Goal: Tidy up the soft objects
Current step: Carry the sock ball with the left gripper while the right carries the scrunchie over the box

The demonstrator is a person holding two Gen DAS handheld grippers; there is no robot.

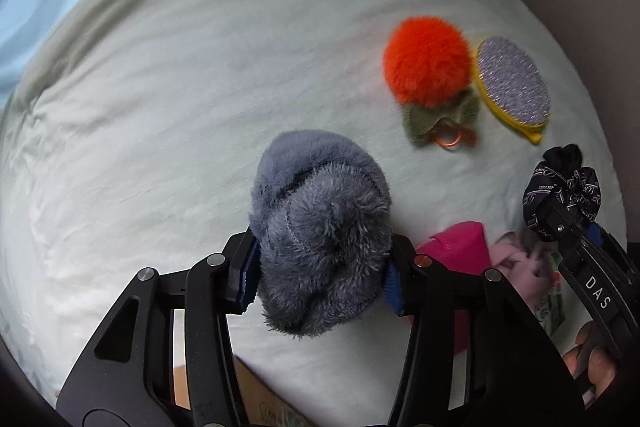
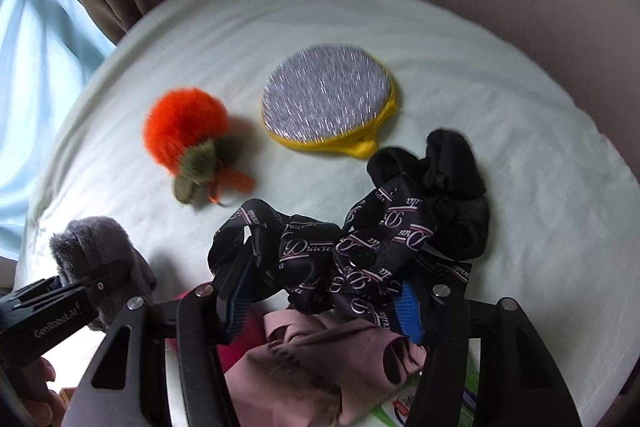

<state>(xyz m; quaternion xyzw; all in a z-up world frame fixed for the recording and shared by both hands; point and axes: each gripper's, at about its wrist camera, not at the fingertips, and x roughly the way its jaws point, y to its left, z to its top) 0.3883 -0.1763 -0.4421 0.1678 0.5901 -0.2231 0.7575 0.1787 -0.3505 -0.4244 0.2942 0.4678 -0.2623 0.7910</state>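
Left gripper (image 1: pixel 320 267): clamped on grey sock (image 1: pixel 320 235), held above the sheet (image 1: pixel 160 107).
Right gripper (image 2: pixel 320 295): clamped on black bow (image 2: pixel 360 243).
Ahead: orange pompom (image 2: pixel 184 125) beside scrubber (image 2: pixel 326 99).
Below: pink cloth (image 2: pixel 320 367).

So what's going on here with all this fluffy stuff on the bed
A person is sorting soft items on a pale bedsheet, holding a tool in each hand. The left tool is clamped on a grey fuzzy plush piece. The right tool grips a black printed ribbon scrunchie. An orange pom-pom and a round silver-and-yellow pad lie side by side on the sheet. A pink cloth sits beneath the right tool.
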